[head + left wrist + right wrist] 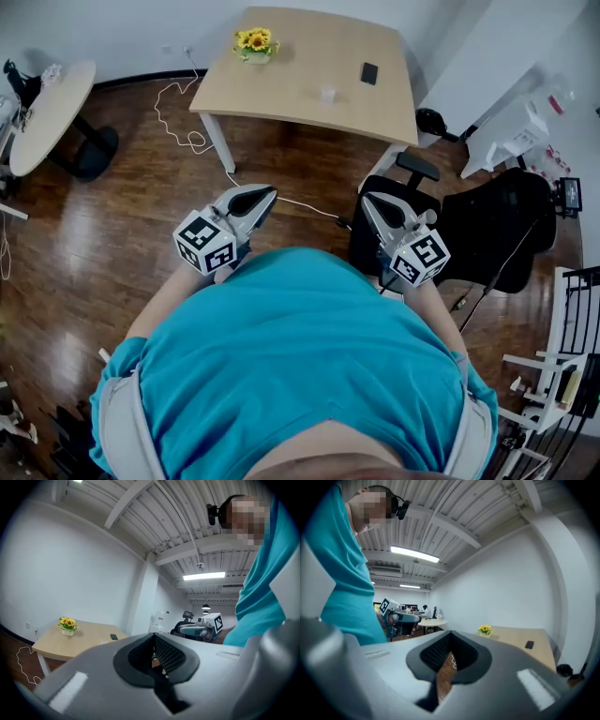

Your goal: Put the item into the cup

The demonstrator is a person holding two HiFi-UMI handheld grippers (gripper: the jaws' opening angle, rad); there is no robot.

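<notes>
A light wooden table (300, 84) stands a few steps ahead. On it are a small clear cup (328, 94), a dark phone (369, 72) and a pot of yellow flowers (254, 44). I hold both grippers close to my chest, well short of the table. The left gripper (265, 194) points toward it with its jaws together and nothing between them. The right gripper (367, 200) is likewise shut and empty. The left gripper view shows the flowers (68, 625) and phone (114, 637) far beyond the closed jaws; the right gripper view shows the flowers (485, 630) and phone (529, 644).
A black office chair (497, 225) stands close on my right, just before the table's right corner. A white cable (178, 122) trails over the wooden floor by the table's left leg. A round table (47, 112) is at far left, a white rack (572, 375) at far right.
</notes>
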